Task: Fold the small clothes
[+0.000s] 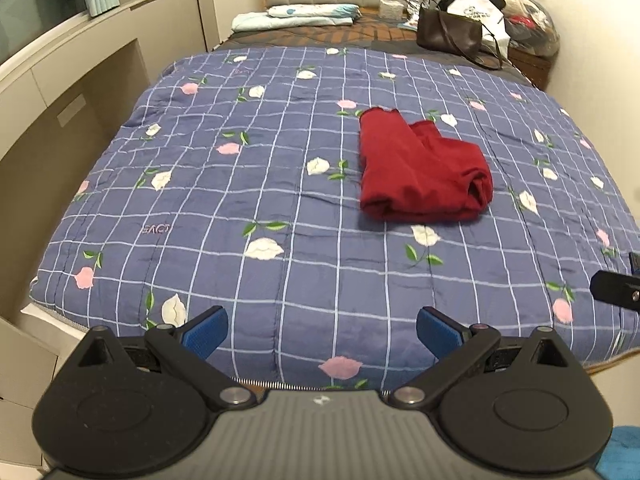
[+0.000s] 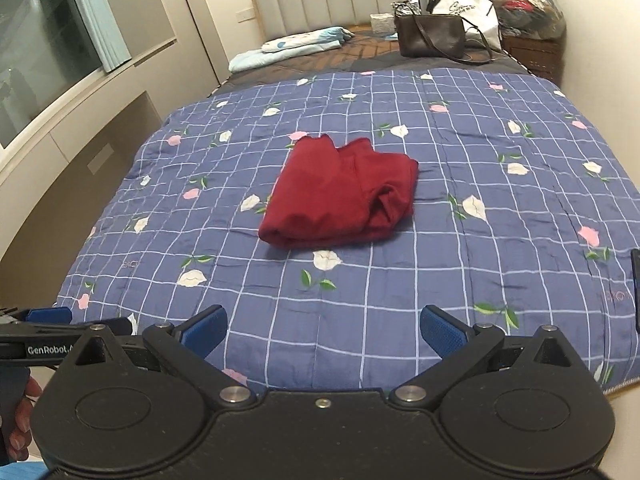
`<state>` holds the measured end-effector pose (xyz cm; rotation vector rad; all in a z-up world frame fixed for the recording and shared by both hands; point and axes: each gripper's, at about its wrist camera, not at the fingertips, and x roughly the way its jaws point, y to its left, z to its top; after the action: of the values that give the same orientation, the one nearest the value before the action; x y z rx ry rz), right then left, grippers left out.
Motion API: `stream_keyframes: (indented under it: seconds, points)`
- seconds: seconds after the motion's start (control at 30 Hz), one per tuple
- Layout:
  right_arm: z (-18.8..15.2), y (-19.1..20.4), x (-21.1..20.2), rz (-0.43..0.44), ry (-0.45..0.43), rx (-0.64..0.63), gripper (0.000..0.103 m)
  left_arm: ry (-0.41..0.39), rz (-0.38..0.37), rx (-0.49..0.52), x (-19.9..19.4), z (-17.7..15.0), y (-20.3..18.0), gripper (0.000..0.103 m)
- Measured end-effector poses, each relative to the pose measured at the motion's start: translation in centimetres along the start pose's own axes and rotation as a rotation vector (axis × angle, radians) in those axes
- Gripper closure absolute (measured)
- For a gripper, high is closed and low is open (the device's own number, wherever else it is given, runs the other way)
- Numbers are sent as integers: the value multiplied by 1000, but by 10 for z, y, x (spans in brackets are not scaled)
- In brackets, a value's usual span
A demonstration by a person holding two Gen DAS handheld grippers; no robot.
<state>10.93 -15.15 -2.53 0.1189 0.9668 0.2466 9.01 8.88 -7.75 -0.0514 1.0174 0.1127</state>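
A dark red folded garment point(image 1: 420, 168) lies mid-quilt point(image 1: 240, 200) on the bed, its layers bunched at the right end, so its type is unclear. The left gripper point(image 1: 322, 330) and right gripper point(image 2: 324, 330) hover over the near edge, jaws spread wide, holding nothing. A brown handbag point(image 2: 430, 38) partly hides bags near the headboard point(image 2: 340, 0).
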Motion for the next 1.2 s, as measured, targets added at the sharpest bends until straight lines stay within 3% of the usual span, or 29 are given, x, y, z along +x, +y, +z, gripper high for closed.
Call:
stream_keyframes:
  seconds: [0.37,1.2]
  points:
    - [-10,9,-6,-25,11,10,1,20,-40,36,-2,-15,5,1]
    - [-14,9,-6,-28,18,22,1,21,-42,34,-2,-16,9,1]
